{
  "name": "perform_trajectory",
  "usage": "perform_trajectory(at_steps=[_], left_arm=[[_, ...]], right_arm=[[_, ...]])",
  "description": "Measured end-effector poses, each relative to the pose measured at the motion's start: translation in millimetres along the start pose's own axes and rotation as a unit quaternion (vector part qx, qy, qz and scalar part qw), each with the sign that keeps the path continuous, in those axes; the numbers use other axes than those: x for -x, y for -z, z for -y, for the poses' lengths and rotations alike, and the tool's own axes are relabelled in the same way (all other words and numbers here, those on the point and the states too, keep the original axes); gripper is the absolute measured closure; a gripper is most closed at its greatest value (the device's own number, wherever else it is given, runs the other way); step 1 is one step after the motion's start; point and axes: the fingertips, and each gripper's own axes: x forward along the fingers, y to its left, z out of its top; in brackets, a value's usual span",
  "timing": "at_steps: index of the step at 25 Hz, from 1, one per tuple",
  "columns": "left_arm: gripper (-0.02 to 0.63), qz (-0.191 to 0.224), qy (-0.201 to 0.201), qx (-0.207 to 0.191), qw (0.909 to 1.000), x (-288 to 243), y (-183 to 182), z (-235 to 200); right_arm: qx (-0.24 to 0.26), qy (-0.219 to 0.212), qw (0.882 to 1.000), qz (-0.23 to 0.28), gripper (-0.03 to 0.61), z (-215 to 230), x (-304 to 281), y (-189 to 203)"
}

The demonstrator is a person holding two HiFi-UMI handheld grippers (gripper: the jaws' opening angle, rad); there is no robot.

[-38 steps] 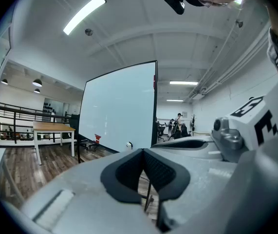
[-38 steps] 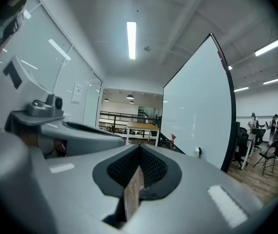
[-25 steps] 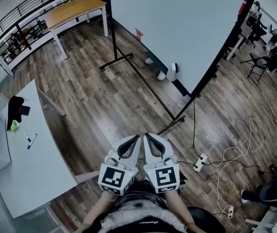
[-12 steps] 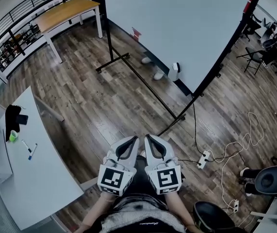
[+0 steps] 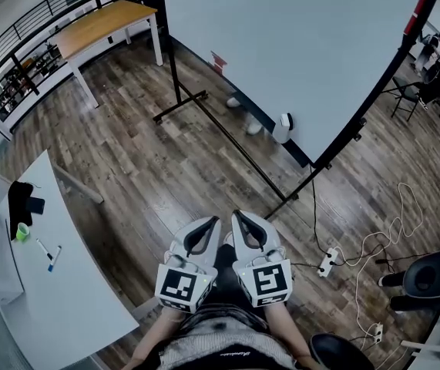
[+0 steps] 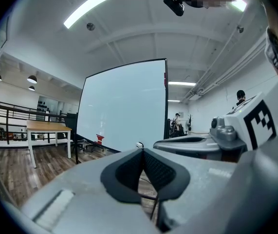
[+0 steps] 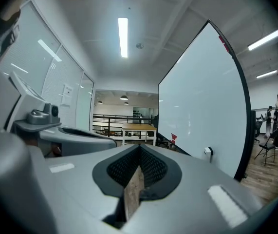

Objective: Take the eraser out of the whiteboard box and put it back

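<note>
A large whiteboard [image 5: 297, 45] on a black wheeled stand fills the upper half of the head view. A small white box [image 5: 284, 126] hangs at its lower edge, and it also shows in the right gripper view [image 7: 207, 151]. I cannot make out an eraser. My left gripper [image 5: 216, 220] and right gripper [image 5: 235, 215] are held side by side close to my body, pointing at the board, well short of it. Both are shut, pads together, with nothing between them. In its own view the left gripper [image 6: 142, 150] faces the whiteboard [image 6: 124, 106]; the right gripper [image 7: 139, 147] does likewise.
The stand's black floor bar [image 5: 227, 141] runs across the wood floor between me and the board. A white table [image 5: 65, 284] with markers stands at the left, a wooden table [image 5: 104, 18] at the back left. A power strip [image 5: 329, 262] with cables and an office chair [image 5: 428, 272] lie at the right.
The whiteboard and its white box have drawn nearer and shifted right in the head view. Both grippers stay side by side and shut.
</note>
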Motion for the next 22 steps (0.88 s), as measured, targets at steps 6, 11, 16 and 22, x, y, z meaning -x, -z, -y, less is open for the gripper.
perform_trajectory(at_steps=[6, 11, 16, 22], left_arm=[[0.612, -0.001, 0.013, -0.011, 0.9999, -47.9, -20.0, -28.0], [0.612, 0.002, 0.020, -0.033, 0.9992, -85.0, -28.9, -50.8], [0.612, -0.004, 0.019, -0.021, 0.9996, -115.1, -32.7, -69.1], [0.612, -0.006, 0.024, -0.015, 0.9996, -156.6, -42.3, -82.0]], right_arm=[[-0.001, 0.000, 1.000, 0.014, 0.577, 28.8, -46.0, -19.1], [0.001, -0.001, 1.000, 0.011, 0.577, 51.5, -85.0, -29.0], [0.003, -0.002, 1.000, 0.006, 0.577, 72.2, -112.9, -33.5], [0.004, -0.006, 1.000, 0.001, 0.577, 101.5, -144.2, -38.9]])
